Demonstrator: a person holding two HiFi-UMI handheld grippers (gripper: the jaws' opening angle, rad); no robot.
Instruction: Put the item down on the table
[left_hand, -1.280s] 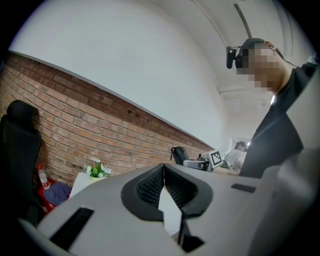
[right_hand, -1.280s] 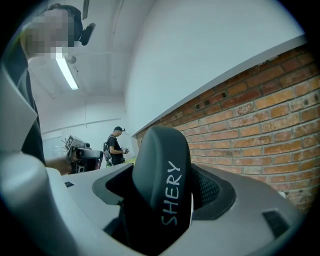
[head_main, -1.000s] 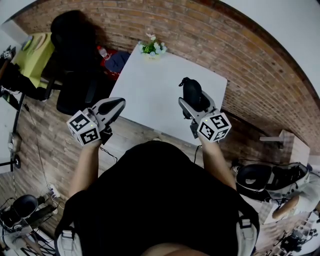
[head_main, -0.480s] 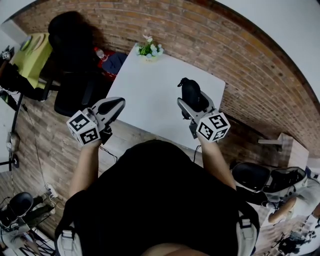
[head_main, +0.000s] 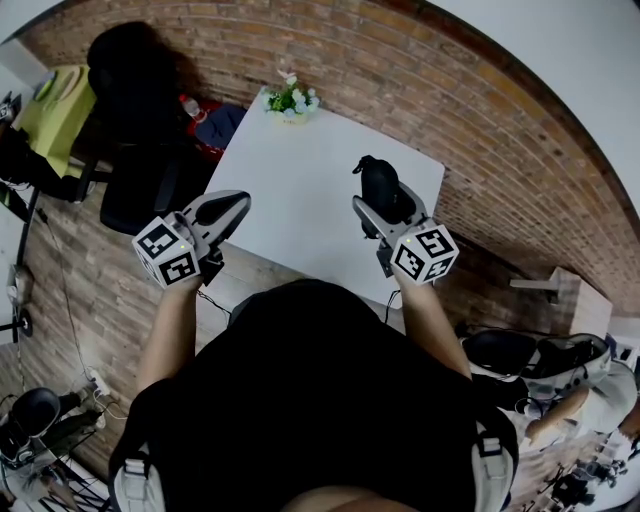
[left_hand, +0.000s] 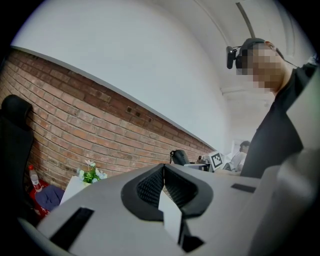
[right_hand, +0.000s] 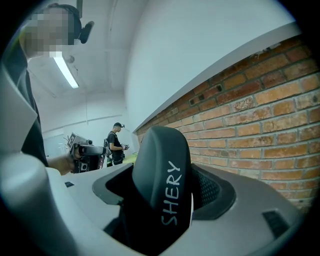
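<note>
- Right now the white rectangular desk (head_main: 300, 170) is my target. Most of its top is bare, and I judge the open middle the safest landing spot, well clear of every edge.
- Next, the black, rounded, smooth-shelled item with pale "SHERY" lettering (right_hand: 161, 175) stands upright in my right tool (head_main: 383, 205), over the near right part of the desk. No view shows me how much air is left under it, so I would lower it slowly and keep it level, not drop it.
- That right tool stands wide, its jaws clamped on the item's two sides with the ribbed pads against the shell. I would hold this grip until the underside bears on the desk. Only then would I spread the jaws fully and draw straight back, so the pads don't drag the item over.
- Being rounded, the item may tip or roll once freed, I reckon. Settling it on its flattest side seems wiser than trusting it to stand.
- My left tool (head_main: 225, 208) is empty, its jaws together, at the desk's near left edge. I would keep it aside, ready to steady the item if it rocks.
- Last, the small pot of green leaves and white flowers (head_main: 290, 98) sits at the far corner, well apart from my landing spot.
</note>
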